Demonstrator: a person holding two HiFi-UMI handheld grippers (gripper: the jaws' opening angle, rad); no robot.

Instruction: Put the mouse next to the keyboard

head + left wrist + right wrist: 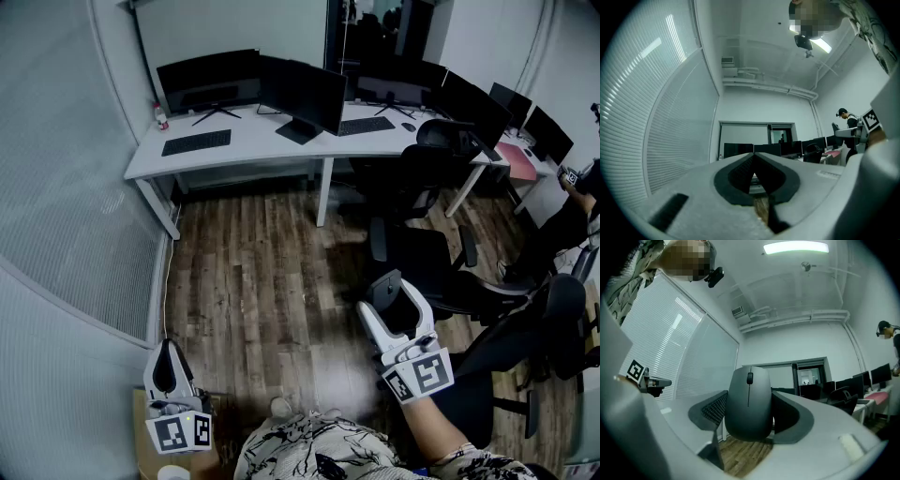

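A dark grey mouse (pixel 749 401) with a scroll wheel sits between the pads of my right gripper (pixel 750 397), which is shut on it. In the head view that gripper (pixel 392 298) hangs at the lower right, over the wood floor, with the mouse (pixel 385 290) at its tip. My left gripper (pixel 167 358) hangs at the lower left; its jaws (pixel 753 161) meet with nothing between them. A black keyboard (pixel 196 142) lies on the far white desk (pixel 253 141), well ahead of both grippers. A second keyboard (pixel 366 126) lies further right on that desk.
Several monitors (pixel 302 94) stand along the desk, with a small bottle (pixel 161 117) at its left end. Black office chairs (pixel 417 178) crowd the right side between me and the desk. A person (pixel 567 220) sits at the far right. A blinds-covered glass wall (pixel 66 206) runs along the left.
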